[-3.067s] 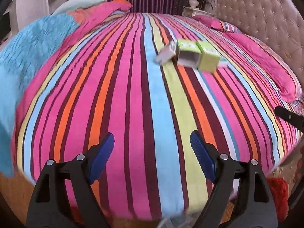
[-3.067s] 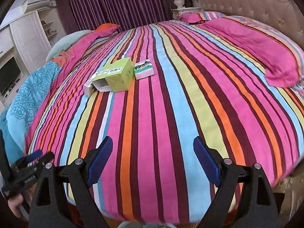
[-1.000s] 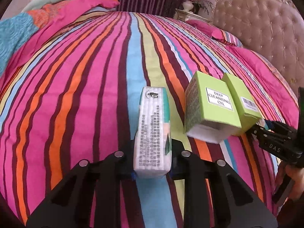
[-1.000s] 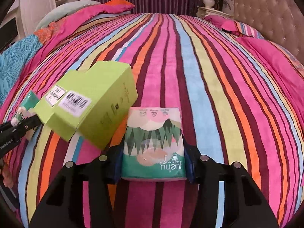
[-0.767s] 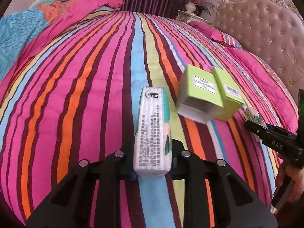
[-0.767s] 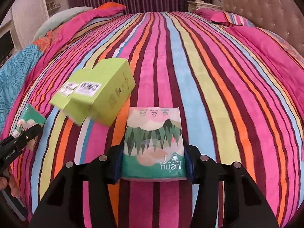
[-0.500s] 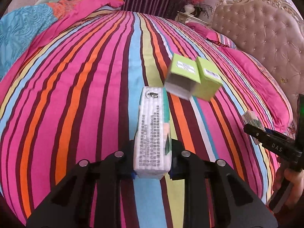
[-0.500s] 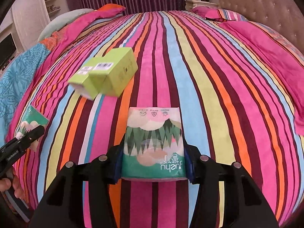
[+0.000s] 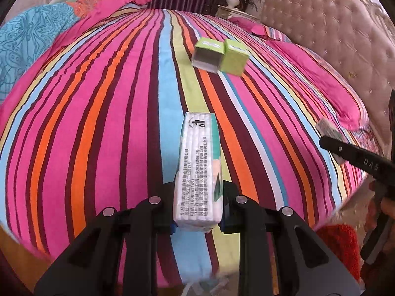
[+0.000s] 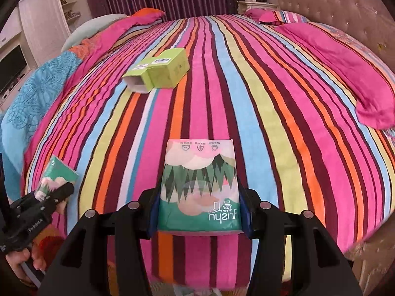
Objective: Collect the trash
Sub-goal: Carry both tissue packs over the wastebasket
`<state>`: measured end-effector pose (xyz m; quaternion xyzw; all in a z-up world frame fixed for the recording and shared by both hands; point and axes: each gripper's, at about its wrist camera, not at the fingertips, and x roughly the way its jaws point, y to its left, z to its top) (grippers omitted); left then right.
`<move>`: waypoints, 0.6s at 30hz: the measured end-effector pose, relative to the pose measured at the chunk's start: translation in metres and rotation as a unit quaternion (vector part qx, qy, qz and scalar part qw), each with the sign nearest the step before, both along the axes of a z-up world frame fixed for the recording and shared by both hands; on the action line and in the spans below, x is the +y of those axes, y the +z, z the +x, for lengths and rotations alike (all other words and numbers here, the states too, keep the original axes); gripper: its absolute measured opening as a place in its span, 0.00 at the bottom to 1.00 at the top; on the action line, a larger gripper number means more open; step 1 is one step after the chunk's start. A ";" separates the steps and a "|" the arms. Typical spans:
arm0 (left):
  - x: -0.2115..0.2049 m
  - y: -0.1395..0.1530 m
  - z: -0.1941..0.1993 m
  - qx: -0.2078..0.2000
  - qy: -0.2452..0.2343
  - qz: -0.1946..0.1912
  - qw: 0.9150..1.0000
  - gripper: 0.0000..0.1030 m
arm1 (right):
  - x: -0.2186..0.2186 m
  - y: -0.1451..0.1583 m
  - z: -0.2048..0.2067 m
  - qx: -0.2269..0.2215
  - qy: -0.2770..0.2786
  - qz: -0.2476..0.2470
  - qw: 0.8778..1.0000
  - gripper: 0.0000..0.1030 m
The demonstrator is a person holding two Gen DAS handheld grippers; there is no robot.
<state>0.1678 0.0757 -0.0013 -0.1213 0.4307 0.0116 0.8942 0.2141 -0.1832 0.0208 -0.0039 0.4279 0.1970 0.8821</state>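
Observation:
My left gripper [image 9: 197, 219] is shut on a tissue pack [image 9: 198, 170], held edge-on with its white printed side up. My right gripper [image 10: 198, 218] is shut on a second tissue pack [image 10: 200, 187], whose green forest print faces the camera. A green carton [image 9: 219, 55] with an open end lies far up the striped bed [image 9: 98, 123], apart from both grippers; the right wrist view shows the green carton [image 10: 158, 74] at upper left. The right gripper [image 9: 330, 138] shows at the right edge of the left view, and the left gripper [image 10: 53, 188] at lower left of the right view.
A pink pillow [image 10: 345, 74] lies along the right side by the tufted headboard [image 9: 333, 37]. A blue patterned blanket [image 10: 32, 98] is heaped at the left. A red rug [image 9: 340, 246] lies on the floor by the bed's edge. A hand [image 10: 22, 259] grips the left handle.
Both grippers, each keeping its tissue pack, have drawn back from the green carton toward the foot of the bed. The carton now looks smaller and farther off, and the bed's edge and floor show.

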 end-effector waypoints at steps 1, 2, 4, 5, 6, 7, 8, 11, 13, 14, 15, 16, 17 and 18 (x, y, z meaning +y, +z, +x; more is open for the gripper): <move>-0.003 0.000 -0.008 -0.001 -0.002 -0.002 1.000 0.23 | 0.000 0.000 -0.006 0.000 0.002 0.002 1.000 0.47; -0.007 0.001 -0.016 -0.001 -0.005 -0.003 1.000 0.23 | -0.001 0.000 -0.014 0.000 0.003 0.005 1.000 0.47; -0.015 0.002 -0.029 -0.002 -0.014 -0.001 1.000 0.23 | -0.002 0.000 -0.029 0.000 0.005 0.008 1.000 0.47; -0.019 0.002 -0.035 -0.002 -0.019 0.002 1.000 0.23 | -0.004 0.001 -0.036 0.001 0.006 0.010 1.000 0.47; -0.025 0.003 -0.044 -0.002 -0.026 0.004 1.000 0.23 | -0.006 0.001 -0.043 0.003 0.006 0.015 1.000 0.47; -0.028 0.003 -0.050 -0.002 -0.030 0.004 1.000 0.23 | -0.008 0.000 -0.050 0.005 0.005 0.020 1.000 0.47; -0.032 0.003 -0.057 -0.001 -0.032 0.002 0.999 0.23 | -0.010 -0.001 -0.056 0.009 0.005 0.025 1.000 0.47; -0.044 -0.001 -0.079 0.005 -0.039 -0.010 0.999 0.23 | -0.017 -0.008 -0.080 0.023 0.005 0.041 0.999 0.47; -0.051 -0.006 -0.091 0.010 -0.041 -0.018 0.999 0.23 | -0.020 -0.012 -0.092 0.031 0.005 0.044 0.999 0.47; -0.054 -0.008 -0.096 0.013 -0.040 -0.022 0.999 0.23 | -0.020 -0.015 -0.098 0.035 0.006 0.044 0.998 0.47; -0.058 -0.011 -0.102 0.018 -0.041 -0.026 0.999 0.23 | -0.022 -0.017 -0.104 0.038 0.006 0.043 0.998 0.47; -0.061 -0.015 -0.107 0.023 -0.044 -0.027 0.998 0.23 | -0.023 -0.019 -0.108 0.041 0.004 0.042 0.998 0.47; -0.065 -0.018 -0.111 0.029 -0.046 -0.028 0.998 0.23 | -0.024 -0.022 -0.113 0.045 0.004 0.042 0.998 0.47; -0.069 -0.022 -0.116 0.037 -0.050 -0.027 0.998 0.23 | -0.025 -0.024 -0.117 0.048 0.003 0.040 0.998 0.47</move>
